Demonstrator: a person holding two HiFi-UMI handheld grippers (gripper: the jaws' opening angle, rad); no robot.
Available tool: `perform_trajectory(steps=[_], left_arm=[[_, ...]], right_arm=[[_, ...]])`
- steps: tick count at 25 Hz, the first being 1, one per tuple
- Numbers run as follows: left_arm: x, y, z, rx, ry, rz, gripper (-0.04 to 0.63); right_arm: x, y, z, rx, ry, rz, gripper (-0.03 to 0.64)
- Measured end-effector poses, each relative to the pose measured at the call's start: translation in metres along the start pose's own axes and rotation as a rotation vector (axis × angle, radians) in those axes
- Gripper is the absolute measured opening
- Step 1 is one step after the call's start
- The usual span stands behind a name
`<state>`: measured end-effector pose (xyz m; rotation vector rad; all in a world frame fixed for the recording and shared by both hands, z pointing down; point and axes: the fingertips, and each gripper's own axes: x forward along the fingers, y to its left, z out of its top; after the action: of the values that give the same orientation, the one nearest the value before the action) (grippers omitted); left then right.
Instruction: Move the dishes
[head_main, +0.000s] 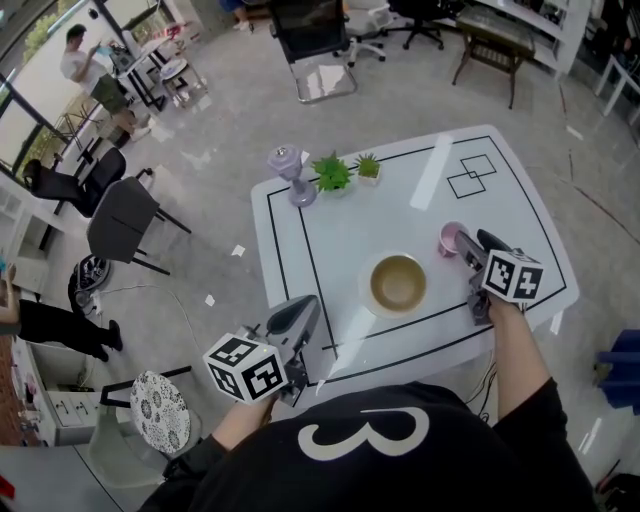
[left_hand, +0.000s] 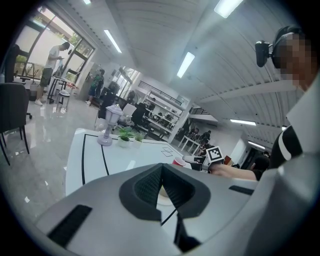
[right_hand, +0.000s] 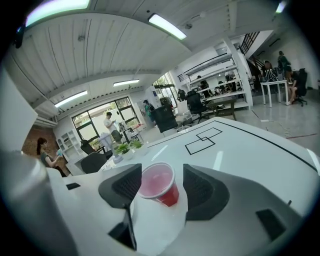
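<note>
My white, black-lined counter (head_main: 340, 235) bears a round tan bowl (head_main: 397, 283) and a red plastic cup (head_main: 452, 239). Two green potted plants (head_main: 332, 174) and a lilac goblet (head_main: 290, 172) stand beyond.

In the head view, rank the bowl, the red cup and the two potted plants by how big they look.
1. bowl
2. larger plant
3. red cup and smaller plant: about alike, and the right gripper covers part of the cup, so unranked.
</note>
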<state>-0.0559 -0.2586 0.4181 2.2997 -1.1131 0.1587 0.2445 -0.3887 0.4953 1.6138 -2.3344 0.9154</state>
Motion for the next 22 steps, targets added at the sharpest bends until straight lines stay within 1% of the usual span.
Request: perform_trajectory(steps=[4,8,11,15,22], left_arm=[[-0.002,0.001,-0.003,-0.01,-0.001,-0.007,0.002],[-0.001,-0.001,-0.008,-0.019,0.0,-0.019,0.002],[-0.001,-0.004,-0.01,-0.021,0.002,-0.029,0.002],[-0.003,-0.008,-0.011,-0.023,0.002,-0.035,0.002],[-0.008,-0.007,-0.014,-0.033,0.001,-0.032,0.002]], right_arm=[[-0.012,0.016,-0.003,-0.033,0.001,0.026,0.267],[-0.027,0.035,-0.005,-0.069,-0.011,0.047,0.265],[-0.036,0.053,-0.009,-0.08,-0.013,0.079,0.256],[-0.041,0.077,-0.028,-0.087,0.027,0.135,0.255],[-0.033,0.096,-0.068,-0.092,0.125,0.174,0.25]])
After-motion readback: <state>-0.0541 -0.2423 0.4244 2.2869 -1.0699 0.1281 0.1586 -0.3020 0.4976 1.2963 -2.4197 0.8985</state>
